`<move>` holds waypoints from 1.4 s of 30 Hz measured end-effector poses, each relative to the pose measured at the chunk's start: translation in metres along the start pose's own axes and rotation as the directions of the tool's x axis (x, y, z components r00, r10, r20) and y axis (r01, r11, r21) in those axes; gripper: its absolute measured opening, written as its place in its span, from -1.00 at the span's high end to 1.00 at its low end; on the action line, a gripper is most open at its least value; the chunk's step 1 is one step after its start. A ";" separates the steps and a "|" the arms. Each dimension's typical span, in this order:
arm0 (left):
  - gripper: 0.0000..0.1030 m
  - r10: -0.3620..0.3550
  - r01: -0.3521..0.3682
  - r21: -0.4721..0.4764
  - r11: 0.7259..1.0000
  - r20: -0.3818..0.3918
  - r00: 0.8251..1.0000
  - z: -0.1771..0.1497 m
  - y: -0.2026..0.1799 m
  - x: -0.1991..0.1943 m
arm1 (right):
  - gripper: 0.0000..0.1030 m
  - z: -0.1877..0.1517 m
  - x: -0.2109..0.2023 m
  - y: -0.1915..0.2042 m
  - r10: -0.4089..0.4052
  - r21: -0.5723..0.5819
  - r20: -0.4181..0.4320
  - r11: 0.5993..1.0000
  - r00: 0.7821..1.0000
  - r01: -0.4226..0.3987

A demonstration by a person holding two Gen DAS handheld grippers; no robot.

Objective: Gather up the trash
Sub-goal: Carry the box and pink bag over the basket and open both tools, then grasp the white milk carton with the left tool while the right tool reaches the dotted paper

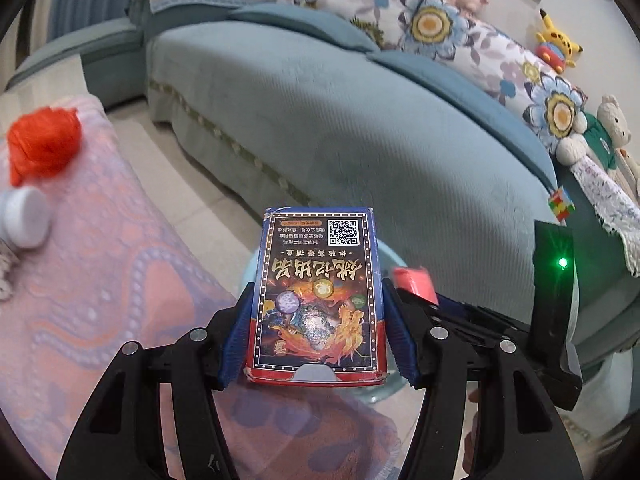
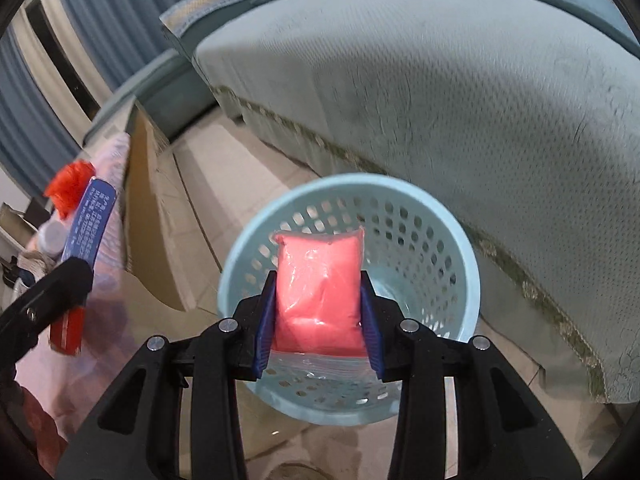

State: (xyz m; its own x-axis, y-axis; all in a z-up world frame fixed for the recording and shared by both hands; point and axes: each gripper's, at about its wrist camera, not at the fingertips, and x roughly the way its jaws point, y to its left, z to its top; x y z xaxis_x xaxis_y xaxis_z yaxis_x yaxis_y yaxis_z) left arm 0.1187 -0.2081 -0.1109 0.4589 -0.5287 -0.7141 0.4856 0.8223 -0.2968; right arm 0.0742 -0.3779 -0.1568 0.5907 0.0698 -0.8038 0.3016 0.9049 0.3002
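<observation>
My left gripper is shut on a printed card box with a blue and red border and a QR code, held above the edge of a pink patterned cloth. My right gripper is shut on a pink packet in clear wrap, held straight over the pale blue perforated wastebasket on the tiled floor. The basket looks empty inside. In the right wrist view the card box and the left gripper show at the left edge. In the left wrist view the pink packet peeks out right of the box.
A teal sofa with floral cushions and plush toys fills the background. On the pink cloth lie a crumpled red plastic bag and a white-capped bottle. A cardboard box stands left of the basket.
</observation>
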 end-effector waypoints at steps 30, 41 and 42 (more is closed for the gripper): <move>-0.36 0.198 -0.142 -0.173 0.975 0.372 0.907 -0.013 0.093 -0.224 | 0.03 -0.009 -0.116 0.197 0.332 -0.404 0.211 0.886 0.919 -0.227; -0.38 0.542 -0.398 -0.460 0.794 0.238 0.806 -0.080 0.251 -0.293 | 0.24 -0.033 -0.053 0.309 0.380 -0.542 0.097 0.796 0.920 -0.271; -0.39 0.563 -0.414 -0.485 0.770 0.211 0.799 -0.085 0.263 -0.293 | 0.24 -0.034 -0.046 0.314 0.371 -0.546 0.094 0.795 0.924 -0.264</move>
State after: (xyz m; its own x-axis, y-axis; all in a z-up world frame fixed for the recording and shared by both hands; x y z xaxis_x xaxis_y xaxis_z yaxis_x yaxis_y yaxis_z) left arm 0.0485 0.1813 -0.0334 0.7972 -0.0043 -0.6037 -0.1765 0.9546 -0.2400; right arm 0.1166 -0.0830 -0.0432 0.7282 0.3607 -0.5828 -0.3247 0.9304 0.1701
